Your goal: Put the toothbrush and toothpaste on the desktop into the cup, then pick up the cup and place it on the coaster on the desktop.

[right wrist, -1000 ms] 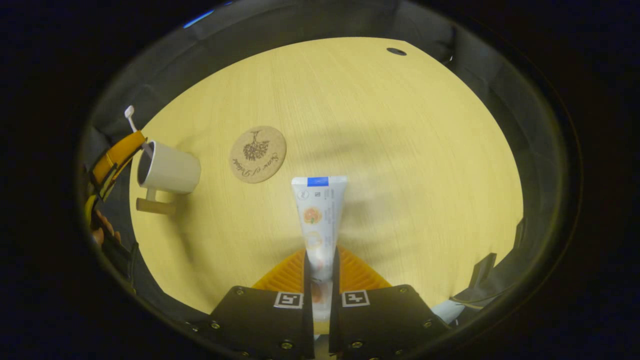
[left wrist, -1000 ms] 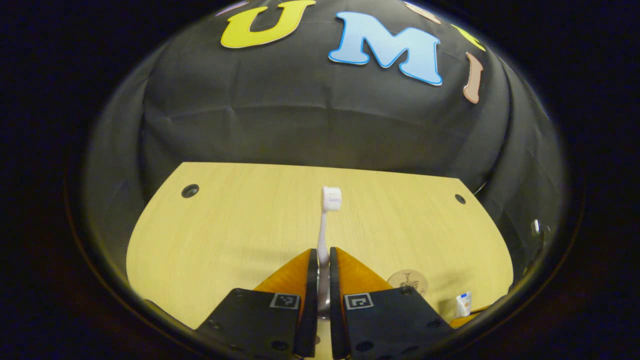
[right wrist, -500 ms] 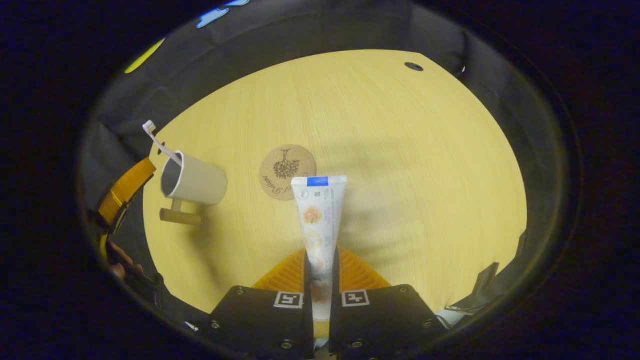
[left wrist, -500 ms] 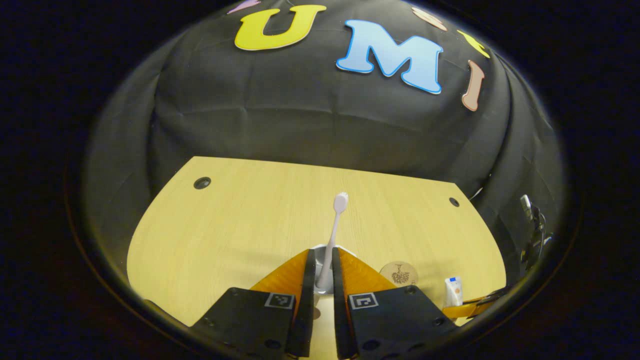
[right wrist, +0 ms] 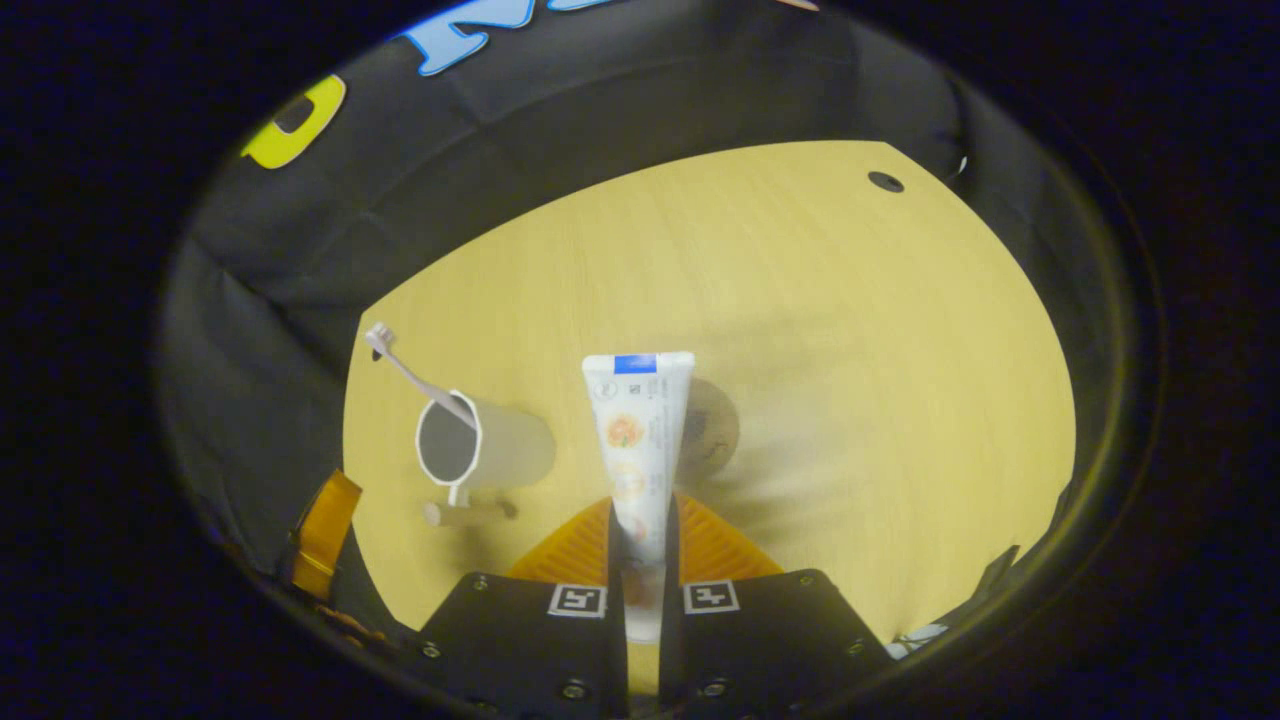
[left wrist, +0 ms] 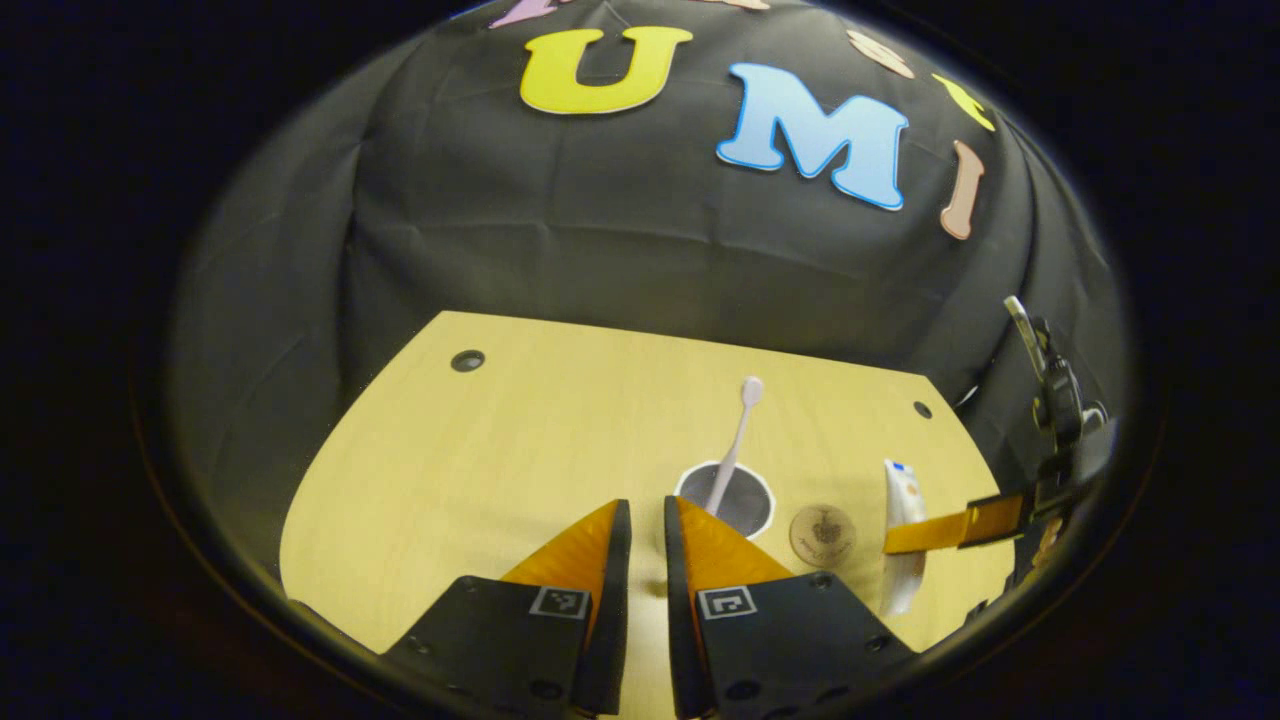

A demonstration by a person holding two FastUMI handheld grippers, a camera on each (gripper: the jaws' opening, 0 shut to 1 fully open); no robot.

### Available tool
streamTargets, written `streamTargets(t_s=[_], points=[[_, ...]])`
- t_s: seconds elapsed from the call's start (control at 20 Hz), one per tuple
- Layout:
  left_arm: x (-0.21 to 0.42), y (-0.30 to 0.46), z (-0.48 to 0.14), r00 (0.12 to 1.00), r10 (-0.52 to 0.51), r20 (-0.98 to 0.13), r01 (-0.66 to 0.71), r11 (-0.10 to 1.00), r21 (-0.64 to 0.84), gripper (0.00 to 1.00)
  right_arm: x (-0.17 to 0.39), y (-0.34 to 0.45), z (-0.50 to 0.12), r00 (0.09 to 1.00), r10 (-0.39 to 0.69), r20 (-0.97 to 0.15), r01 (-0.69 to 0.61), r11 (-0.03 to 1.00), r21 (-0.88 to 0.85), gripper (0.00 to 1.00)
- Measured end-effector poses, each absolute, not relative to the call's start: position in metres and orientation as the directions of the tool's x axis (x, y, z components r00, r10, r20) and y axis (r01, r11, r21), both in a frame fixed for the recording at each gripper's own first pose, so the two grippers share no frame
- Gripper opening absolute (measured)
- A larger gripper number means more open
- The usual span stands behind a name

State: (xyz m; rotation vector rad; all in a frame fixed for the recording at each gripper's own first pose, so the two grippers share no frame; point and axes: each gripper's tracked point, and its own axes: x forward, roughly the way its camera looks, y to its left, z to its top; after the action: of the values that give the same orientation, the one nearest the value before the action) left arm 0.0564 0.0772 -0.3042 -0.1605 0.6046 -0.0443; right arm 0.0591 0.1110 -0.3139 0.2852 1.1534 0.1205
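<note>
Toothpaste, a soft light tube, sits pinched near its lower end in the right tool; left tool empty, fingers slightly apart; toothbrush leans in cup.

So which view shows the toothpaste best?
The right gripper view: the toothpaste stands front and centre, clamped between that gripper's fingers, its printed face plain. The left gripper view shows it small, near the edge, partly behind a finger.

White toothbrush leans head-up in the cup; toothpaste held above the desktop, beside the coaster.
</note>
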Motion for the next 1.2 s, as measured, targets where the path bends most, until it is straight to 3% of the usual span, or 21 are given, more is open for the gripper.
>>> streamTargets(t_s=[0.55, 0.6, 0.65, 0.7, 0.75, 1.2], points=[[-0.005, 0.191, -0.302, 0.802, 0.067, -0.594, -0.171, 0.978, -0.121, 0.23, 0.125, 0.194, -0.289, 0.505, 0.301, -0.809, 0.094, 0.912, 0.398, 0.13], [-0.014, 0.2, -0.302, 0.797, 0.083, -0.598, -0.188, 0.975, -0.115, 0.28, 0.132, 0.199, -0.288, 0.521, 0.298, -0.8, 0.102, 0.908, 0.405, 0.13], [-0.022, 0.209, -0.302, 0.792, 0.097, -0.603, -0.204, 0.973, -0.111, 0.23, 0.138, 0.204, -0.288, 0.536, 0.295, -0.791, 0.11, 0.904, 0.412, 0.13], [-0.029, 0.22, -0.302, 0.786, 0.112, -0.608, -0.22, 0.97, -0.107, 0.28, 0.143, 0.21, -0.288, 0.551, 0.291, -0.782, 0.118, 0.9, 0.419, 0.13], [-0.036, 0.228, -0.303, 0.781, 0.124, -0.612, -0.234, 0.967, -0.102, 0.23, 0.146, 0.213, -0.29, 0.564, 0.285, -0.775, 0.125, 0.898, 0.422, 0.13], [-0.066, 0.246, -0.307, 0.739, 0.155, -0.656, -0.265, 0.962, -0.07, 0.28, 0.161, 0.23, -0.304, 0.72, 0.22, -0.658, 0.124, 0.892, 0.435, 0.14]])
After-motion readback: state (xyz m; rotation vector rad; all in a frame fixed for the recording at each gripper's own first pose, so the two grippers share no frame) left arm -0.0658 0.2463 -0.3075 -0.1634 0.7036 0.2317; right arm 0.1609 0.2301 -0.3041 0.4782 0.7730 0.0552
